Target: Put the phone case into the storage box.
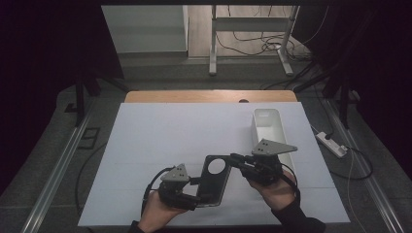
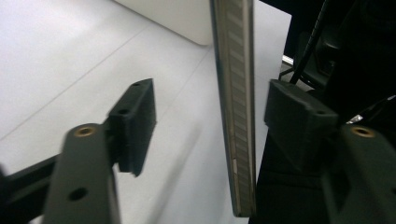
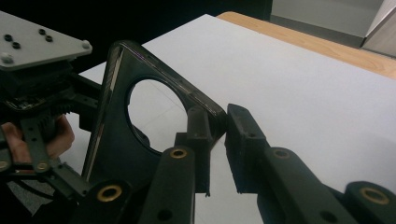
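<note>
On the white table sheet [image 1: 160, 141], a black phone case [image 1: 214, 179] was clamped at its corner by the right gripper [image 1: 235, 158]; the left gripper [image 1: 195, 190] jaws stood apart, astride its edge.

A dim room: grey floor [image 1: 160, 73], a white-legged desk frame [image 1: 252, 29], tangled cables [image 1: 252, 46] beneath.

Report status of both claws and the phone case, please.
Right claw shut on black plastic phone case corner. Left claw open, case edge between jaws. White tray nearby, nothing blocking.
</note>
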A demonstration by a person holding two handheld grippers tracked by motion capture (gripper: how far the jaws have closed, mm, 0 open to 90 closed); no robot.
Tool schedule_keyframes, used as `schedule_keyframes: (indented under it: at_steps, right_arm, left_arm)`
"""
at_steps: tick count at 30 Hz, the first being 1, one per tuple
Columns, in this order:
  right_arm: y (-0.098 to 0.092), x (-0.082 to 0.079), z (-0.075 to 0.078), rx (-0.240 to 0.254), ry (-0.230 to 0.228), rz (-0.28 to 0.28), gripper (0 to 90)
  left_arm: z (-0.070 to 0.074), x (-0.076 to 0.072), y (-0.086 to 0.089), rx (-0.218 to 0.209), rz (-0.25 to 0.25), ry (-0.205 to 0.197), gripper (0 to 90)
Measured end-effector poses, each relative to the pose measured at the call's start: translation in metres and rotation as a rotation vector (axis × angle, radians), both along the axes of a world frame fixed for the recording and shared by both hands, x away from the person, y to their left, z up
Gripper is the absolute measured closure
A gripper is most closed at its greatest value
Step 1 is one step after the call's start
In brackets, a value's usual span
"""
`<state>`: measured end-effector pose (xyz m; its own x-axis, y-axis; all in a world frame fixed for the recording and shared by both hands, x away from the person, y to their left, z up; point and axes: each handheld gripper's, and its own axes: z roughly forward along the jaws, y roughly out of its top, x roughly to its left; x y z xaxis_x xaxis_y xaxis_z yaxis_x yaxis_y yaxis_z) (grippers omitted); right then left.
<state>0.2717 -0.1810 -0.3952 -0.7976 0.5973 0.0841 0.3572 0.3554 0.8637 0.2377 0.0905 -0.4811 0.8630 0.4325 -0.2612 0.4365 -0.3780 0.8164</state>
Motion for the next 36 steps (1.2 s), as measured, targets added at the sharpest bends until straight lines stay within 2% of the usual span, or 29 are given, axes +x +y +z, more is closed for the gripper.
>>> schedule_keyframes:
  at_steps: [9, 14, 21, 27, 31, 36]
  right_arm:
    - [-0.003, 0.003, 0.000, -0.008, 0.004, -0.020, 79.9]
    - [-0.006, 0.006, 0.001, -0.010, 0.003, -0.035, 79.9]
    - [-0.012, 0.011, 0.004, -0.007, -0.008, -0.057, 79.9]
    - [-0.015, 0.014, 0.010, -0.013, -0.021, -0.069, 79.9]
    - [-0.017, 0.015, 0.013, -0.015, -0.030, -0.075, 79.9]
    - [-0.019, 0.017, 0.016, -0.017, -0.038, -0.079, 79.9]
  left_arm:
    - [0.005, -0.001, 0.007, -0.015, 0.024, -0.015, 17.8]
    - [0.006, -0.003, 0.015, -0.029, 0.021, -0.014, 15.6]
    - [0.005, -0.006, 0.028, -0.021, 0.057, -0.027, 10.9]
    - [0.002, -0.008, 0.035, 0.010, 0.091, -0.054, 6.1]
    - [-0.003, -0.010, 0.041, 0.068, 0.120, -0.085, 4.7]
    - [-0.008, -0.012, 0.046, 0.109, 0.139, -0.099, 2.9]
